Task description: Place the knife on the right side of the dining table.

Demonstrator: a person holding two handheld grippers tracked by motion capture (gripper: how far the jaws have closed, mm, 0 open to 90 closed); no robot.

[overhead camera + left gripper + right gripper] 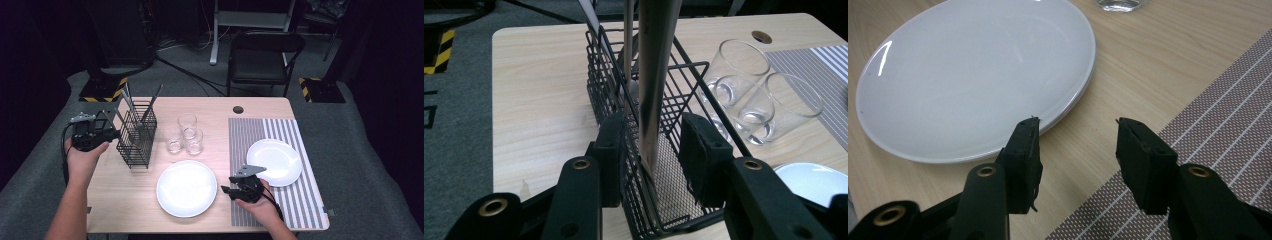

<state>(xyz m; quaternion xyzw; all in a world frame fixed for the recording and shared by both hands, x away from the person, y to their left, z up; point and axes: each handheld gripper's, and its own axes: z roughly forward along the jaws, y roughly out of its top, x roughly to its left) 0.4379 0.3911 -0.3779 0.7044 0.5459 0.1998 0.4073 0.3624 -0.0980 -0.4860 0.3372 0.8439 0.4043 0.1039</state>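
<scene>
Wooden table (125, 190), mid-frame. My left claw (654, 145) is apart, straddling a metal utensil handle (655, 75) in the wire rack (674, 195). My right claw (1078, 150) gapes empty beside the white plate (973, 75), lower centre.

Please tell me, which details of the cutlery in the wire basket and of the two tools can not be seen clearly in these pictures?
- Utensil between the left tool pads: its top is cut off by the left gripper view's upper edge.
- Utensil ends inside the wire basket: too small and dark in the high view.
- Right tool tips: dark in the high view.
- Glass: cut off by the right gripper view's top edge.
</scene>
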